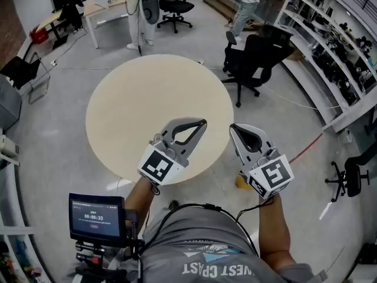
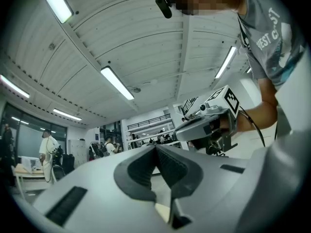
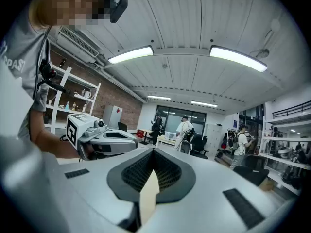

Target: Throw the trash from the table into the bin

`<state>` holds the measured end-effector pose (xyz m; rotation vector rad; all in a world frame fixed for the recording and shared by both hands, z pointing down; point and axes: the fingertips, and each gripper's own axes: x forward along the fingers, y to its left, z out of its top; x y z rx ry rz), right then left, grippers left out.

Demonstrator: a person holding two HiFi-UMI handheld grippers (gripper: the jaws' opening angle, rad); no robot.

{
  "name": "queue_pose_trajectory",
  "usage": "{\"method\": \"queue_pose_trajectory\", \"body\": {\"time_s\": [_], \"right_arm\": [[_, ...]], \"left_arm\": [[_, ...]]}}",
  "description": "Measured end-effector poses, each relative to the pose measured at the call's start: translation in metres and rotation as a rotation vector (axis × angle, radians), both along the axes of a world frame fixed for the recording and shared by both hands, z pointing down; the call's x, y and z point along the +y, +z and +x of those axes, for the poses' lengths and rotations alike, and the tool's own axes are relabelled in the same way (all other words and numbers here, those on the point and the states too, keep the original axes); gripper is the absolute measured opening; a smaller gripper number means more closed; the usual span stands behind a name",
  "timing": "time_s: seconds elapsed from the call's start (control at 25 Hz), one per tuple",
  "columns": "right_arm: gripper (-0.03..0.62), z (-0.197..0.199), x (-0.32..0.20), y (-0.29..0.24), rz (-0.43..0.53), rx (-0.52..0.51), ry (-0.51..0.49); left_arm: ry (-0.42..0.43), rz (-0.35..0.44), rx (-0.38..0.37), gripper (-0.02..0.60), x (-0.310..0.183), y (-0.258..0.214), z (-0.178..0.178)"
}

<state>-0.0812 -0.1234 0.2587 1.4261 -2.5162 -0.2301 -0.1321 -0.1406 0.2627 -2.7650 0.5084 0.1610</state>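
Observation:
The round beige table (image 1: pixel 147 105) shows a bare top, with no trash and no bin in any view. My left gripper (image 1: pixel 202 123) hangs over the table's near right edge, its jaws shut with nothing between them. My right gripper (image 1: pixel 234 128) is just off the table's right edge, over the floor, also shut and empty. In the left gripper view the left gripper (image 2: pixel 156 148) has its pads together, with the right gripper (image 2: pixel 206 124) beyond it. In the right gripper view the right gripper (image 3: pixel 153 152) has its pads meeting, with the left gripper (image 3: pixel 103 141) at the left.
A black office chair (image 1: pixel 259 55) stands right of the table and another (image 1: pixel 175 5) behind it. Shelving (image 1: pixel 336 52) runs along the right wall. People stand by a desk (image 1: pixel 109 5) at the back. A small yellow object (image 1: pixel 241 183) lies on the floor. A timer screen (image 1: pixel 96 218) is at the lower left.

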Motion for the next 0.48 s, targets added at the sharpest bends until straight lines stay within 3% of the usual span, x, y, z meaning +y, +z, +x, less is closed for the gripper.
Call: {"method": "queue_pose_trajectory", "body": {"time_s": [0.28, 0.48], "right_arm": [[0.009, -0.035, -0.034, 0.009, -0.020, -0.001, -0.107], [0.008, -0.017, -0.019, 0.009, -0.030, -0.020, -0.156]], "left_arm": [[-0.121, -0.066, -0.060, 0.040, -0.026, 0.027, -0.038], [-0.169, -0.114, -0.125, 0.040, -0.009, 0.041, -0.029]]}}
